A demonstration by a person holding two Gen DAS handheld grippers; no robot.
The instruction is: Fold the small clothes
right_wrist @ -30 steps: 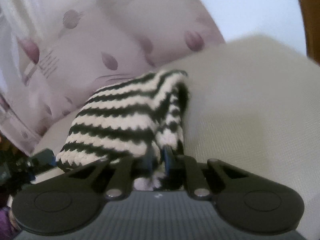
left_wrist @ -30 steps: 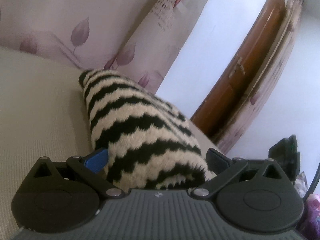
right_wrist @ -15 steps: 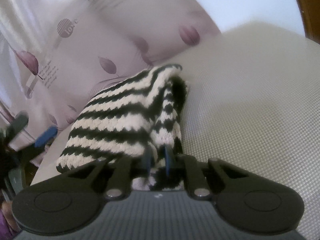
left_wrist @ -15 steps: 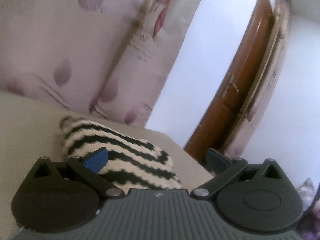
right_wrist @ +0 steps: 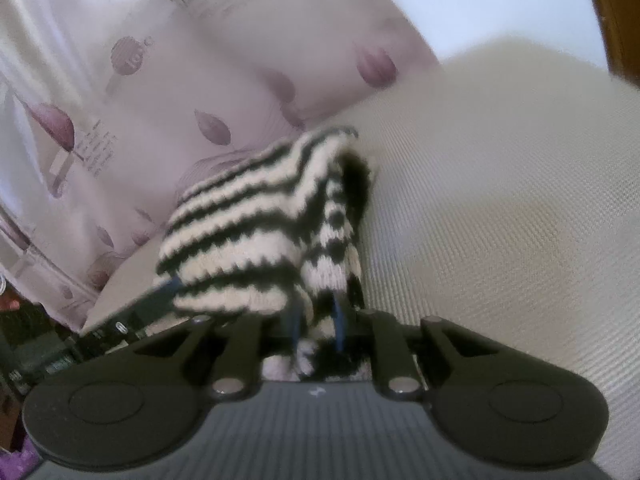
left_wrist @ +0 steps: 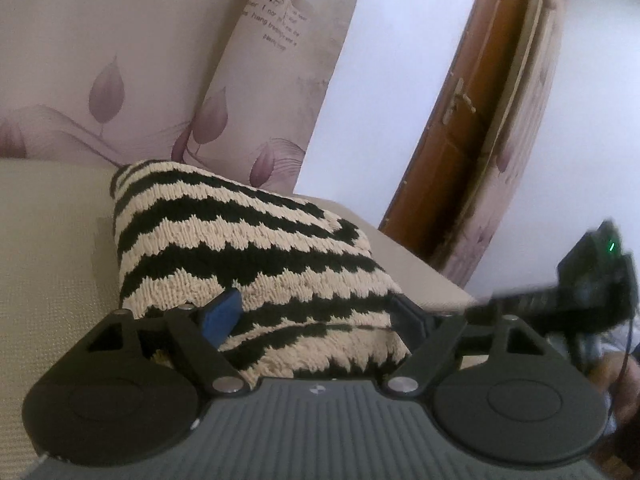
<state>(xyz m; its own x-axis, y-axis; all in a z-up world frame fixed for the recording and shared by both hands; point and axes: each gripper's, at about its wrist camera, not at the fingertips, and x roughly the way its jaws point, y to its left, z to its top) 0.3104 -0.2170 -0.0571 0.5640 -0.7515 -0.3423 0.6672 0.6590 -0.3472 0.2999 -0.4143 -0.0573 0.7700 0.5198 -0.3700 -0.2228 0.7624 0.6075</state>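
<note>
A black-and-cream zigzag knit garment [left_wrist: 240, 240] lies folded in a thick bundle on a beige woven surface [left_wrist: 48, 260]. My left gripper [left_wrist: 314, 312] straddles the bundle's near end. Its jaws are closing, the blue pad [left_wrist: 222, 316] lies against the knit, and the grip looks loose. In the right wrist view the same garment [right_wrist: 248, 240] drapes over my right gripper [right_wrist: 317, 316]. A fold of knit sits pinched between its narrow blue pads [right_wrist: 339, 320], and those jaws are starting to part. The left gripper's finger [right_wrist: 172, 284] shows at the bundle's left edge.
A pale curtain with purple leaf prints [left_wrist: 120, 60] hangs just behind the garment. A brown wooden door [left_wrist: 480, 140] and a white wall stand at the right. The beige surface [right_wrist: 500, 220] stretches to the right of the garment. Dark clutter [right_wrist: 32, 344] sits at the lower left.
The left gripper drew back from the garment, then came in close again, and its jaws have narrowed around the bundle's end. The right gripper's pads have parted slightly on the fold.
</note>
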